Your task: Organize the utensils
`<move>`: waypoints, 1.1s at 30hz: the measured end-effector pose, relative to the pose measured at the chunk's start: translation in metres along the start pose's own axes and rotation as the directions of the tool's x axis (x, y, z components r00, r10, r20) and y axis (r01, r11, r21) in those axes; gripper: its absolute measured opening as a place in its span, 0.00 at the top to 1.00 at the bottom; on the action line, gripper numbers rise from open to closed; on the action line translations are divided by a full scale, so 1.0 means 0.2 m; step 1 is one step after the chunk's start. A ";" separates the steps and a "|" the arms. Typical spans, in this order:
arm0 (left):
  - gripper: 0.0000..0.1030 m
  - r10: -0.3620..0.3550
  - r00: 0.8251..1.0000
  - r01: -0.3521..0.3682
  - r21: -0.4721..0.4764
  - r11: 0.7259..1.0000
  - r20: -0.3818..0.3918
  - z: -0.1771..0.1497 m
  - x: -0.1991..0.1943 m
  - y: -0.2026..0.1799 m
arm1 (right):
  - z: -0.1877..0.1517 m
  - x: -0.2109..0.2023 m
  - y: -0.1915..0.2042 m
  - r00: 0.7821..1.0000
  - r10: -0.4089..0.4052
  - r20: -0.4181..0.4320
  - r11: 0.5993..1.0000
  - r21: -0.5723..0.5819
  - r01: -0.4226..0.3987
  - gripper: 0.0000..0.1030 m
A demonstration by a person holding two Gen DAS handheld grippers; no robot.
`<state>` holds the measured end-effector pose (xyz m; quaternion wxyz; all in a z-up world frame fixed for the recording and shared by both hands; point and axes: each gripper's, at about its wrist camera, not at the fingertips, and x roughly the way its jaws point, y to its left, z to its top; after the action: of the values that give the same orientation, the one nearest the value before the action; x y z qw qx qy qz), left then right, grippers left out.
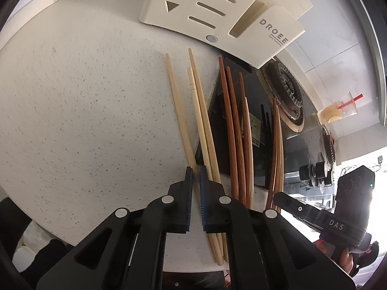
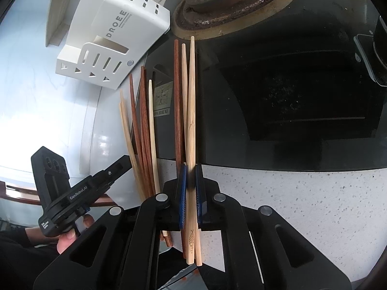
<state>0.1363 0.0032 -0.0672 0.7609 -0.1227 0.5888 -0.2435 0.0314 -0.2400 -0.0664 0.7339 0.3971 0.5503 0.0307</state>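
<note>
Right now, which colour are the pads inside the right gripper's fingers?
Blue, ribbed pads, best seen in the right wrist view.

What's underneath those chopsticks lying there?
The chopsticks lie partly on the speckled counter, partly over the black stove glass. A sticker shows beneath; whatever is directly under them is covered.

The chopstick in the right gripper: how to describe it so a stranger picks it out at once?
Find the black glass stove; chopsticks lie over its front edge. In the right-hand group of three, it is the pale one reaching farthest, clamped in the right gripper. Only it bears an engraved fish near its thick end.
</note>
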 end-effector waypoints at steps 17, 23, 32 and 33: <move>0.95 0.011 1.000 -0.011 0.015 1.000 0.005 0.00 0.00 -0.02 | -0.01 -0.01 0.01 1.000 -0.024 0.010 0.999 -0.021 0.024 0.78; 0.95 0.014 1.000 -0.014 0.015 1.000 0.007 0.00 0.00 -0.03 | -0.02 -0.01 0.05 1.000 -0.015 0.025 0.999 -0.049 0.017 0.59; 0.95 0.021 1.000 -0.021 0.019 1.000 0.012 0.00 0.00 -0.02 | -0.01 -0.03 -0.01 0.999 0.023 0.032 1.000 -0.011 -0.022 0.77; 0.95 0.022 1.000 -0.022 0.021 1.000 0.013 0.00 0.00 -0.02 | 0.00 -0.03 -0.02 0.999 0.027 0.032 1.000 -0.010 -0.026 0.78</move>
<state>0.1347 0.0009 -0.0650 0.7683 -0.1099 0.5829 -0.2405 0.0272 -0.2449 -0.0636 0.7442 0.4013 0.5328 0.0365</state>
